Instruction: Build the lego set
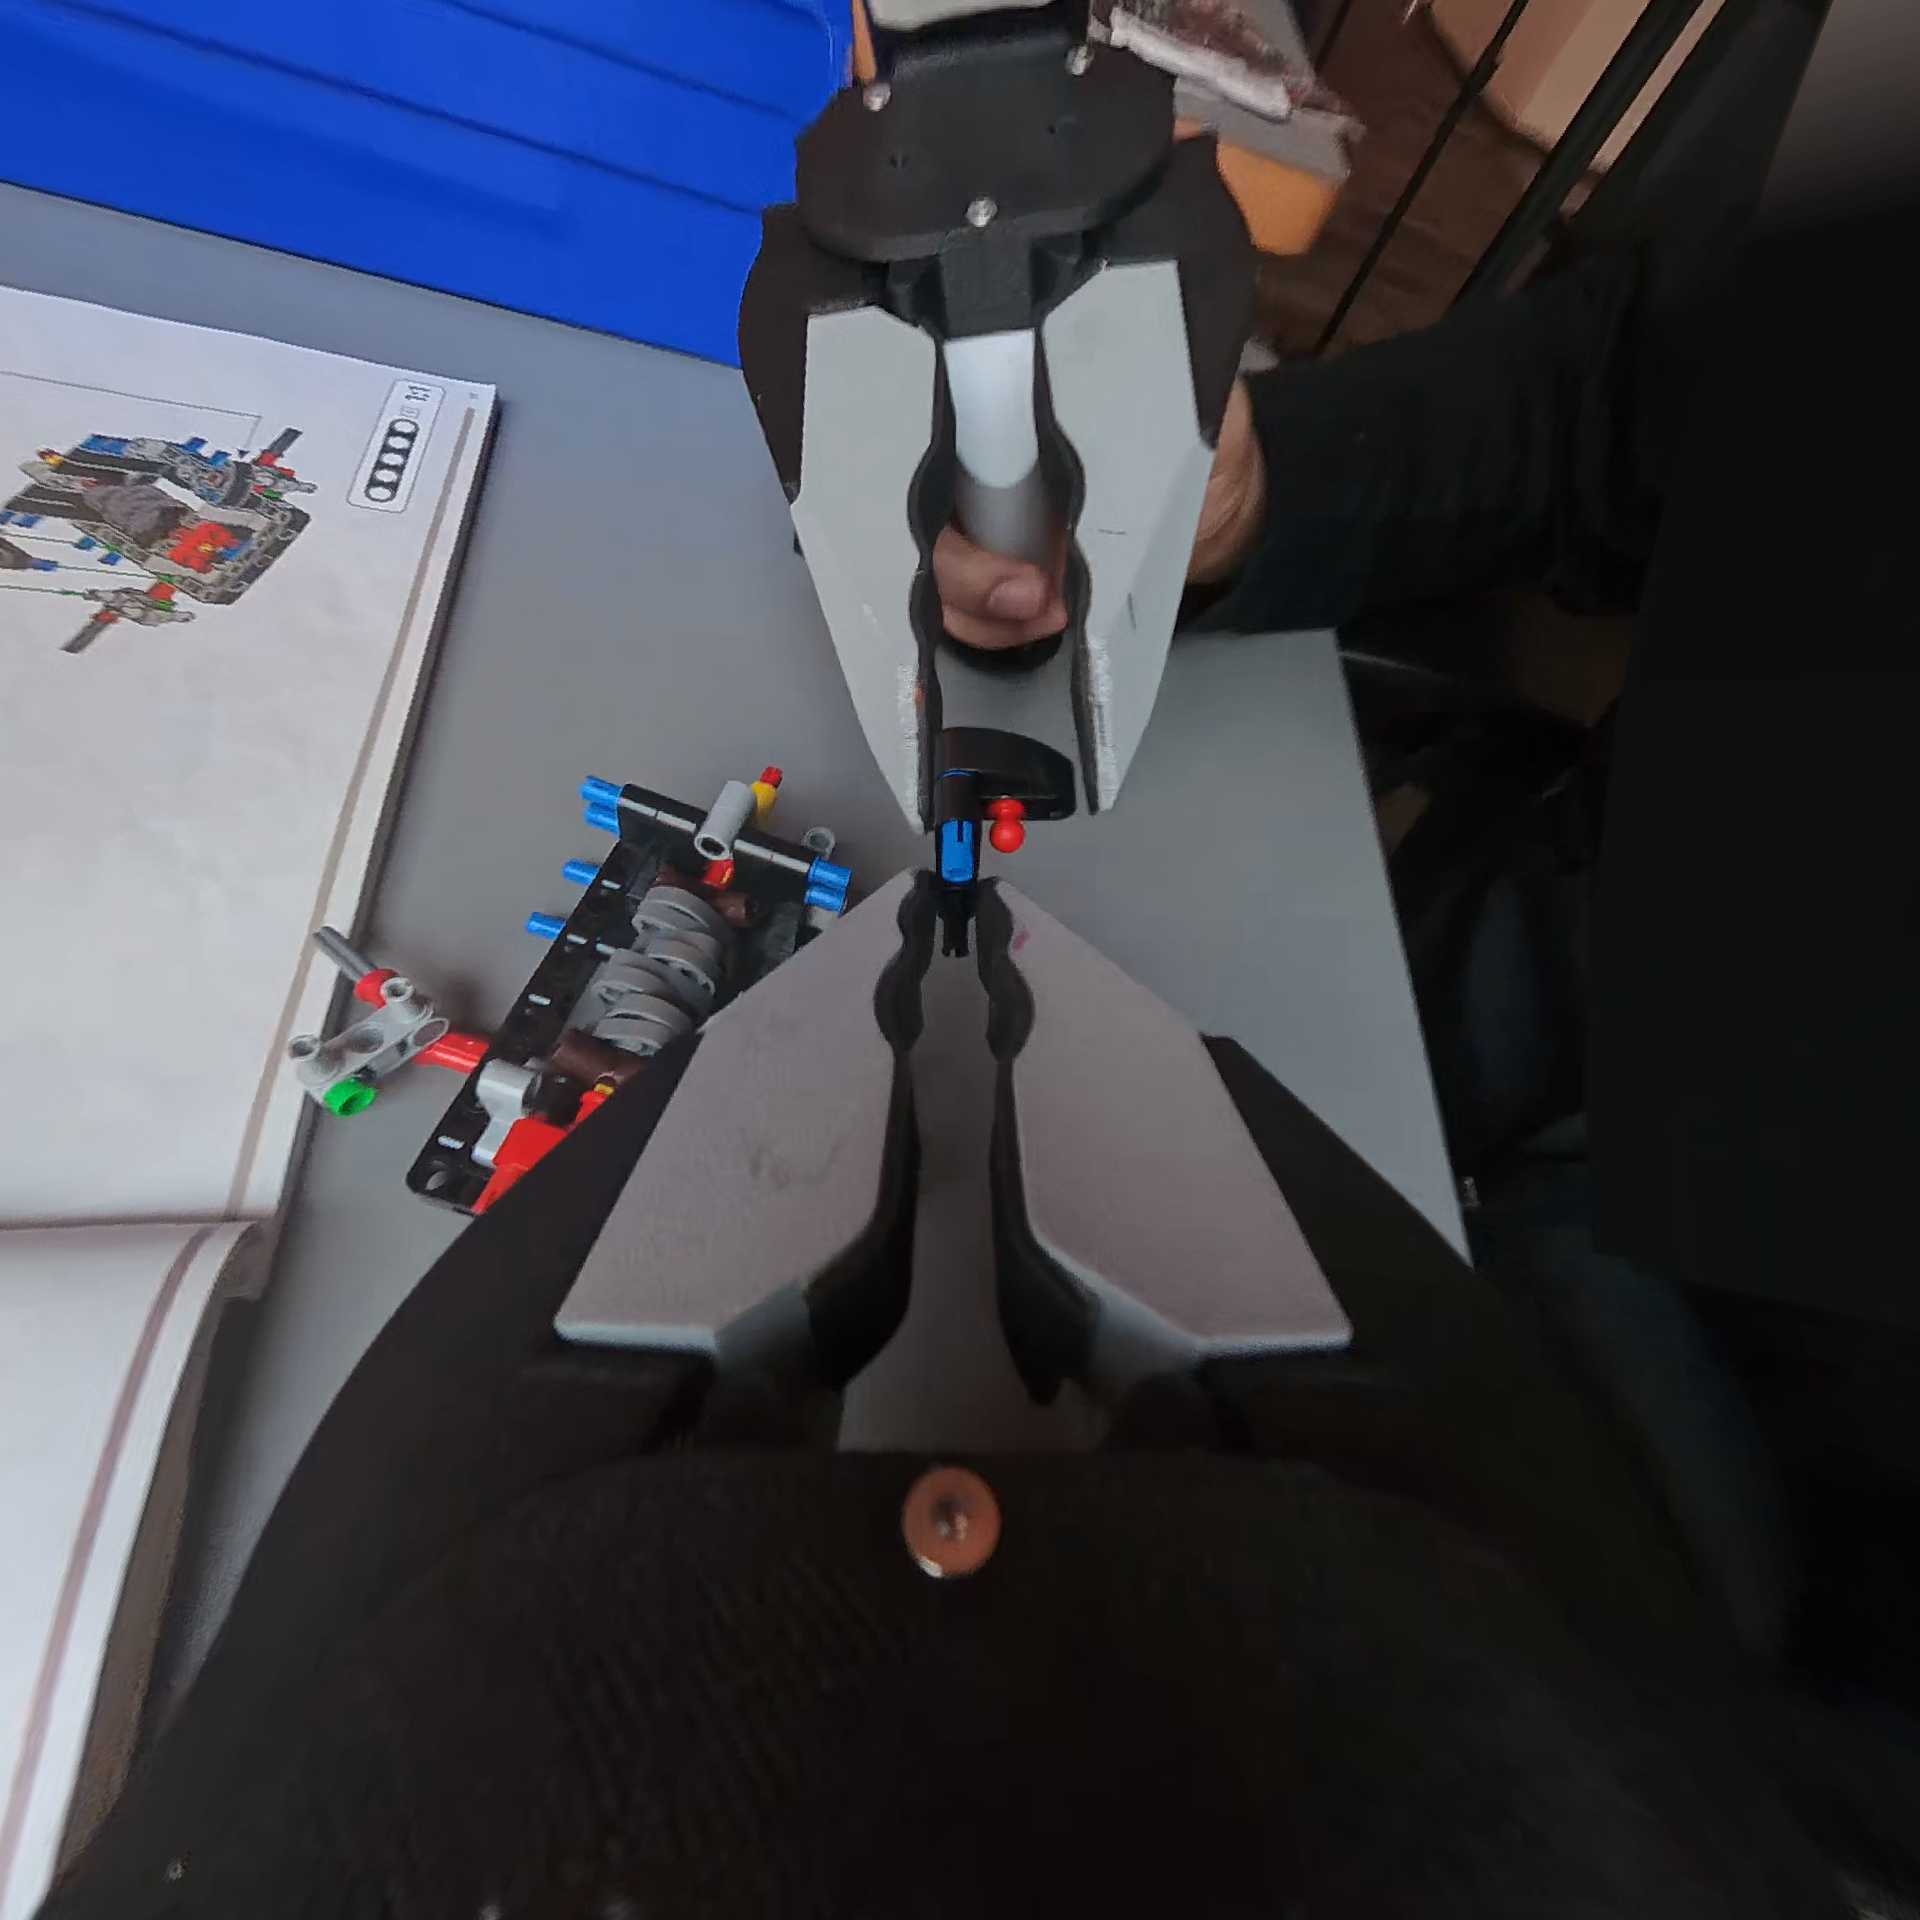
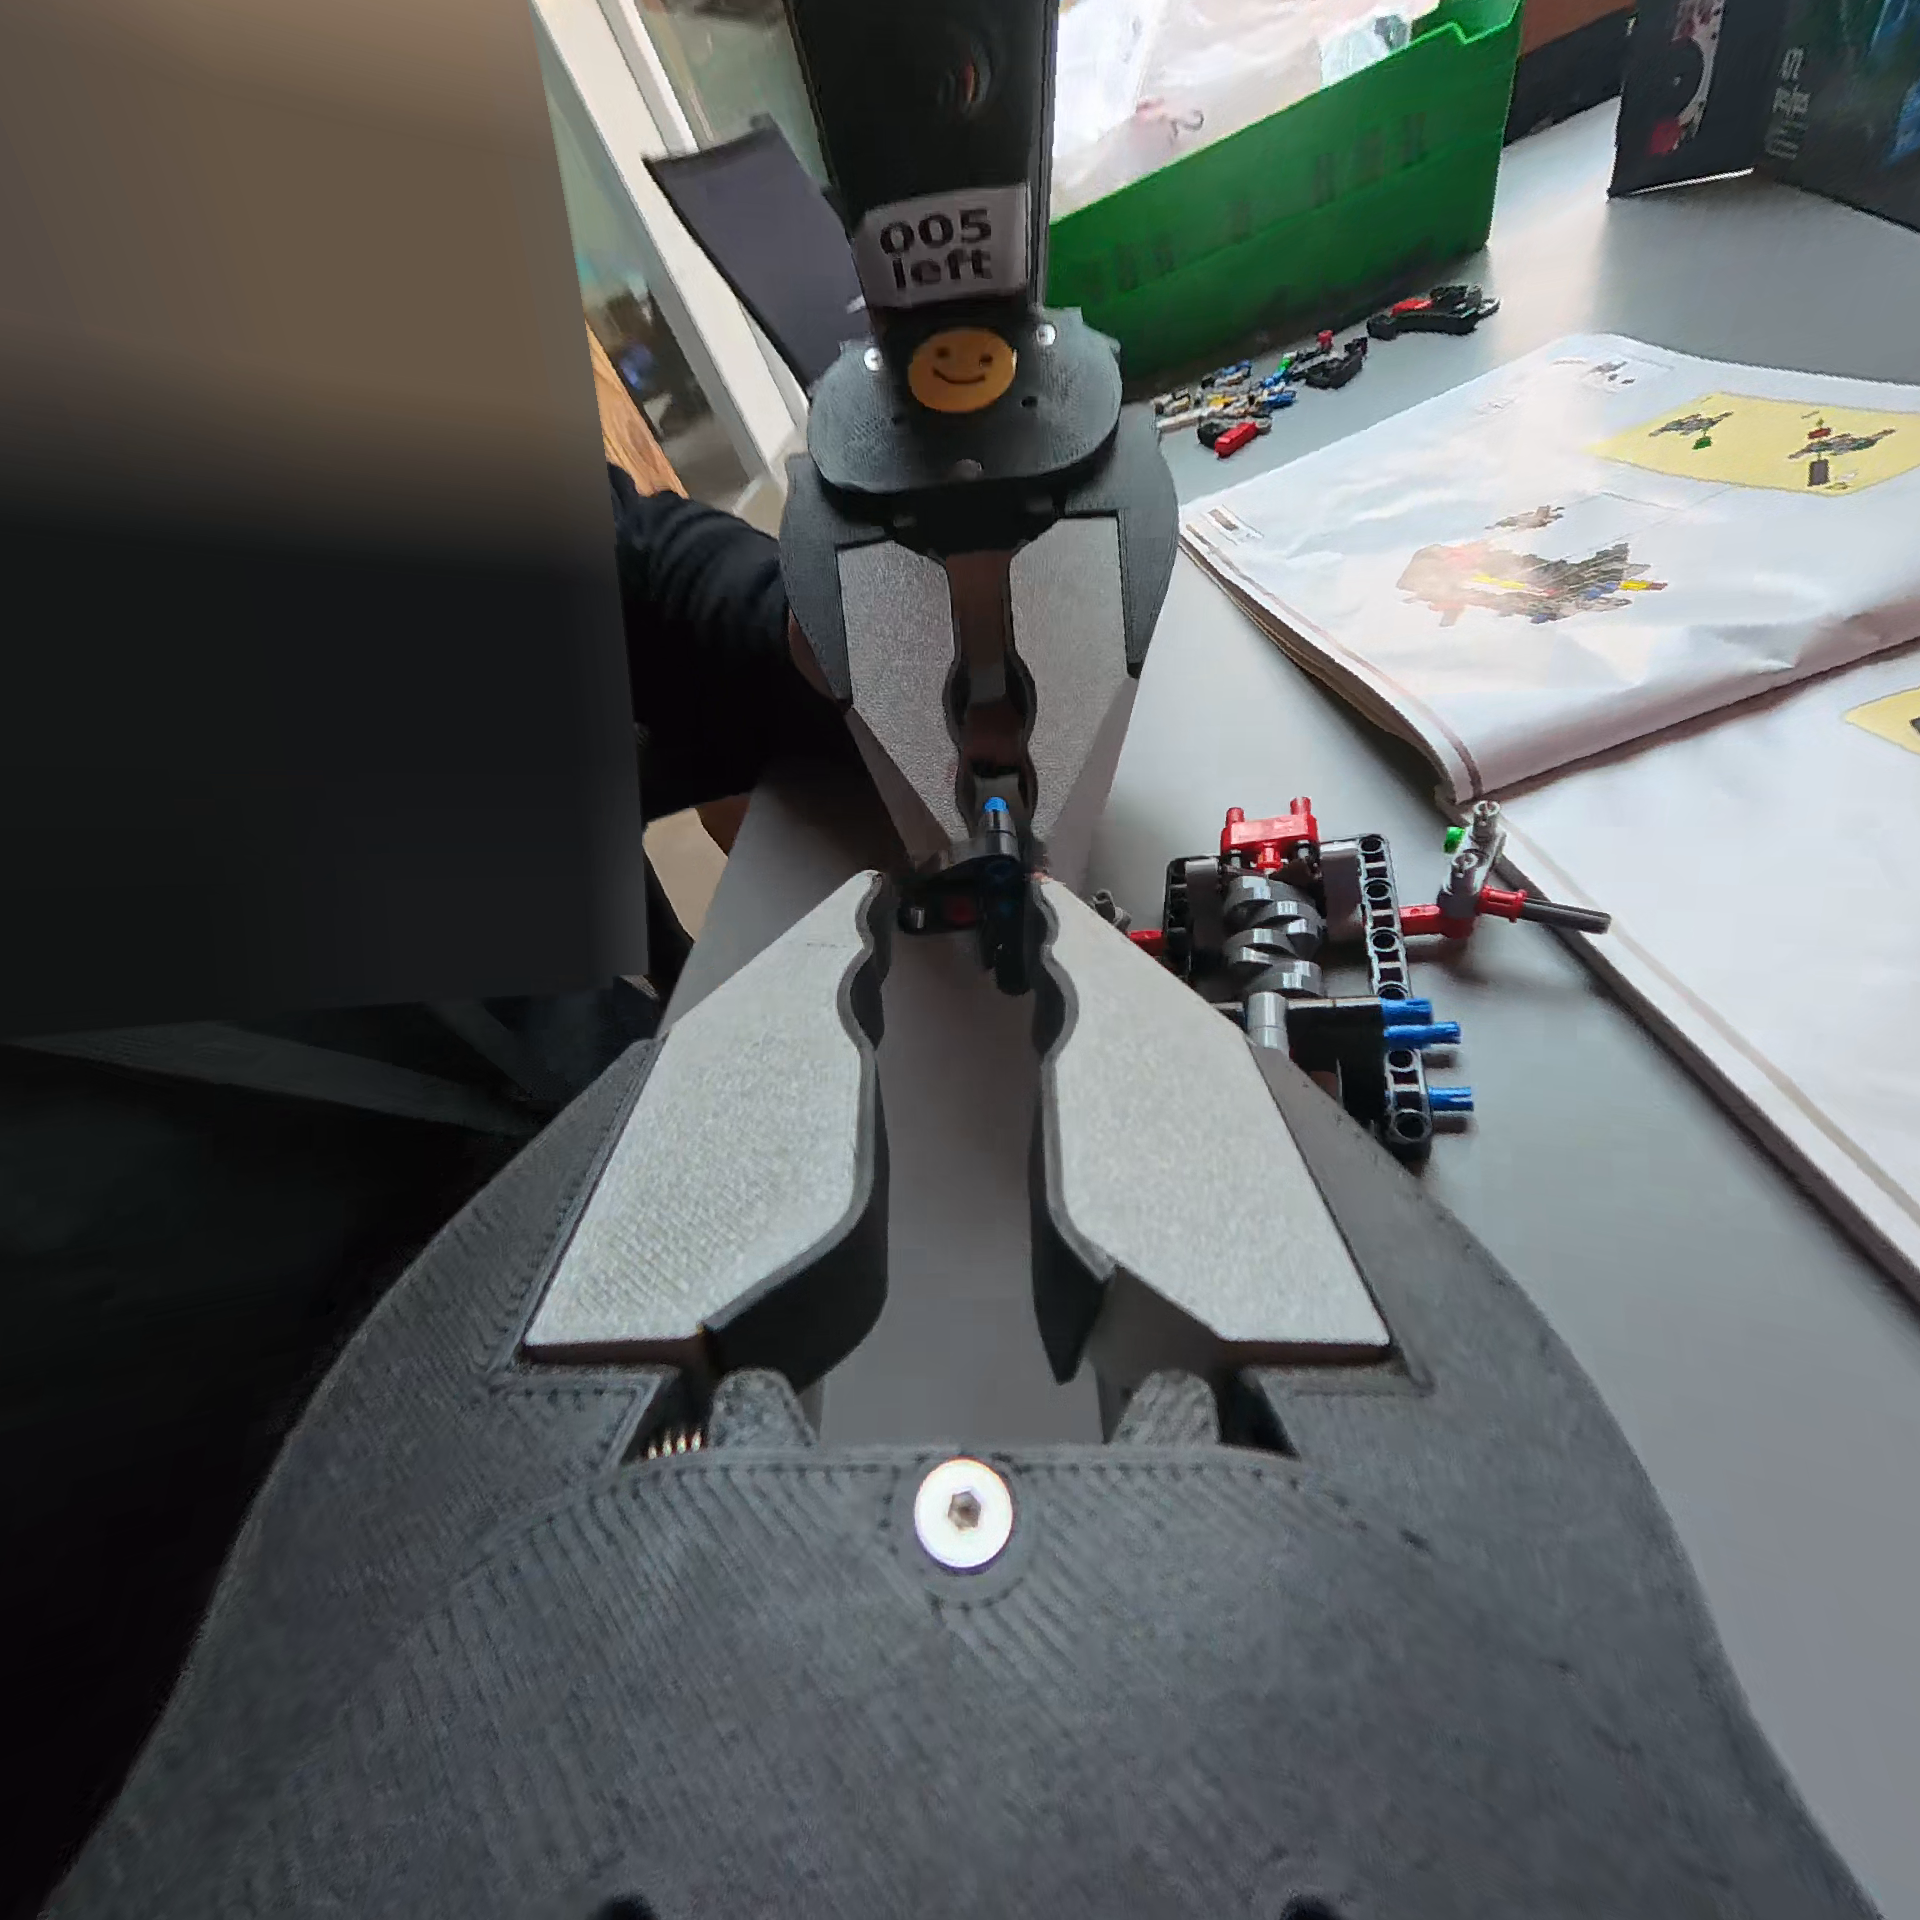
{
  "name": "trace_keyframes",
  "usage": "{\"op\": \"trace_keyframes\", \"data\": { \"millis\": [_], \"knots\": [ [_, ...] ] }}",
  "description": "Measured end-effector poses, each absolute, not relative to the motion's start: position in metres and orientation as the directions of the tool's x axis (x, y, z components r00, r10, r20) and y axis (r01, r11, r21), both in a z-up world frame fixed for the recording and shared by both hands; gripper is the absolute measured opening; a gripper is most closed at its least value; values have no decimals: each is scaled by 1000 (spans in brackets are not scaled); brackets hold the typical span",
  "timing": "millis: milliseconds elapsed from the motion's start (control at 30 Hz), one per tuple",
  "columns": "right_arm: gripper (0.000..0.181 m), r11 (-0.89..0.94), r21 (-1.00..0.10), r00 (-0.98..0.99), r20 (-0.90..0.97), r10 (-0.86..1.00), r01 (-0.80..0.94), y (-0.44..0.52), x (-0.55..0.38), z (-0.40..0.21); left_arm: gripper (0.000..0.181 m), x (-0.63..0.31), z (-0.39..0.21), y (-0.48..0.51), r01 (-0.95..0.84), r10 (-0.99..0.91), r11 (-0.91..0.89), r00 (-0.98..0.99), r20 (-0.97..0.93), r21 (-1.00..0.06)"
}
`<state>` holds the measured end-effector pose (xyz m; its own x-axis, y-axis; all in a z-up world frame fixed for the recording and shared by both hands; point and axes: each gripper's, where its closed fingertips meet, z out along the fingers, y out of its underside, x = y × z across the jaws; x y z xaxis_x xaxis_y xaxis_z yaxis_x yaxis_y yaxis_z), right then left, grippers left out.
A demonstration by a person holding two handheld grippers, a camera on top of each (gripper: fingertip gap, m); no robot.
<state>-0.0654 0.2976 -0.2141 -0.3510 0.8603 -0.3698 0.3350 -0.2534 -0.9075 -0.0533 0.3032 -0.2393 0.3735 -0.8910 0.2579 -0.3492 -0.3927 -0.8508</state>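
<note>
Left wrist view: both jaws clenched on pin (image 1: 954,854) and black piece (image 1: 1003,774); frame assembly (image 1: 644,966), manual (image 1: 208,727) beside.

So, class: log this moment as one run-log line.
left gripper: shut on blue-and-black pin | right gripper: shut on black curved piece | pin meeting piece | black frame assembly: on table

Free room: bare desk (image 1: 644,644) between booklet (image 1: 208,831) and tools.
In the way: lego frame (image 2: 1320,966) just beside tool tips.
Far side: green bin (image 2: 1278,218), loose parts (image 2: 1278,384).
</note>
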Motion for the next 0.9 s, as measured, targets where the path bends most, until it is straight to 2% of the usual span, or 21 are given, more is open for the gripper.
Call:
{"op": "trace_keyframes", "data": {
  "millis": [167, 333, 533, 900],
  "knots": [
    [20, -74, -915, -375, -234, 897, 396, 285, -63, -229, 4, -51, -254, 294, -487, -920, -318, 366, 141, -813],
    [20, -109, -876, -373, -308, 875, 469, 281, -61, -241, 4, -49, -265, 290, -518, -916, -351, 361, 172, -780],
    [20, 11, -839, -355, -218, 909, 544, 280, -60, -260, 4, -52, -281, 291, -631, -925, -292, 376, 45, -719],
    [20, 47, -817, -360, -200, 911, 575, 276, -58, -267, 3, -50, -287, 287, -655, -928, -300, 368, 54, -693]
  ]
}}
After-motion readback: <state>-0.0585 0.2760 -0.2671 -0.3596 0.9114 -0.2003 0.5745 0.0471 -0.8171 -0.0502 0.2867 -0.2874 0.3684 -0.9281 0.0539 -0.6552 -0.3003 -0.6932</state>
